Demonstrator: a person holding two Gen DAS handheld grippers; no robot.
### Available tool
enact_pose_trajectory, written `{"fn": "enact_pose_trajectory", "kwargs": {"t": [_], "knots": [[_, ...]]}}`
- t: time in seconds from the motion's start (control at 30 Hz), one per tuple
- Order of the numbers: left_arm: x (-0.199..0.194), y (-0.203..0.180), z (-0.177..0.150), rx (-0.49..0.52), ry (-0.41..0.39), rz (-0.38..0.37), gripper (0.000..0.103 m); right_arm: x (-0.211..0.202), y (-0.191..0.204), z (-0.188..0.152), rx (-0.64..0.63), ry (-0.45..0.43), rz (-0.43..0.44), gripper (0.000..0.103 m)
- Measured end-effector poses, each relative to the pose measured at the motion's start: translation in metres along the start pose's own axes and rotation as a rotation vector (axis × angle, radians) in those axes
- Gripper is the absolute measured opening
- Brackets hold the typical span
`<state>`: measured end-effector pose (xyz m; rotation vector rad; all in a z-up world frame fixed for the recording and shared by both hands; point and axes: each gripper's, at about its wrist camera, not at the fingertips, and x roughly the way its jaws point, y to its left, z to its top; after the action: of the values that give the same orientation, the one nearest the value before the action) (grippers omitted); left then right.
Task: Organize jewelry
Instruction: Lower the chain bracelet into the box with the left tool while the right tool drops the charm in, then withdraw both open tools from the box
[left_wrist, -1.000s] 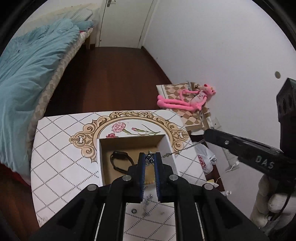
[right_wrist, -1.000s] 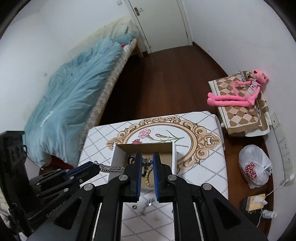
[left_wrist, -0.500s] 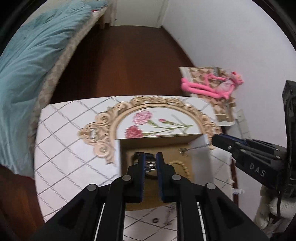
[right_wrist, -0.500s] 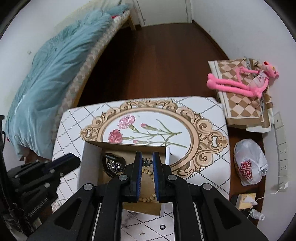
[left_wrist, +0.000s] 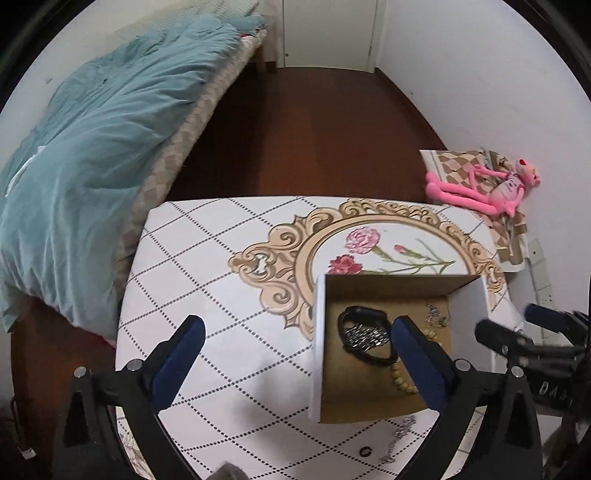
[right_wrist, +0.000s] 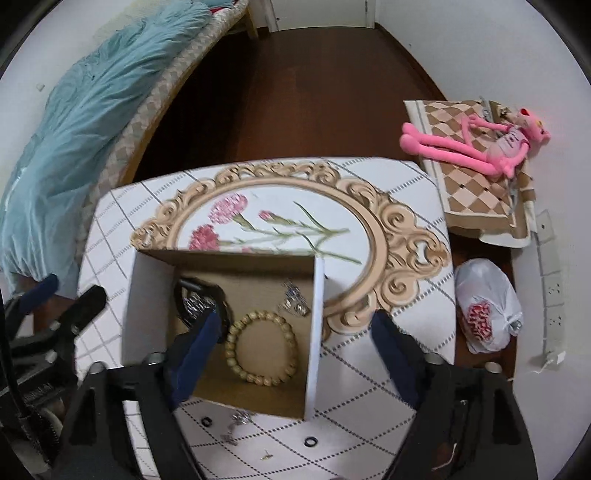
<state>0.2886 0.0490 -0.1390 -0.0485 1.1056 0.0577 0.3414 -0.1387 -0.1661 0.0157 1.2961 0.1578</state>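
My left gripper (left_wrist: 295, 339) and right gripper (right_wrist: 295, 336) both hang with fingers spread wide and empty above the cardboard box (right_wrist: 147, 295) on the worktop (left_wrist: 221, 258). Inside it lie the beaded bracelet (right_wrist: 262, 347), a black watch (left_wrist: 364, 336) and a silver chain (right_wrist: 295, 299); small rings (right_wrist: 310, 441) sit just outside.

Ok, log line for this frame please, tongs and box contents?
left tongs: open, empty | right tongs: open, empty | box: bead bracelet, watch, chain | table: rings outside box

Left gripper (left_wrist: 295, 338) agape above box (left_wrist: 384, 402).
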Motion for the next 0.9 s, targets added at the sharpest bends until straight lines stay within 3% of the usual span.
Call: {"fn": "enact_pose_trajectory", "kwargs": {"t": [0.23,0.4,0.9], "knots": [[-0.003,-0.004,-0.022,0.013,-0.015,0.026,0.103,0.008,0.001,-0.035,-0.006,-0.004,-0.091,0.1],[-0.014,-0.008,-0.034,0.021,-0.036,0.031,0.103,0.004,0.002,-0.052,0.005,-0.016,-0.103,0.1],[-0.102,-0.006,-0.074,-0.007,-0.194,0.03,0.103,-0.096,0.005,-0.105,0.031,-0.271,-0.188,0.1]]}}
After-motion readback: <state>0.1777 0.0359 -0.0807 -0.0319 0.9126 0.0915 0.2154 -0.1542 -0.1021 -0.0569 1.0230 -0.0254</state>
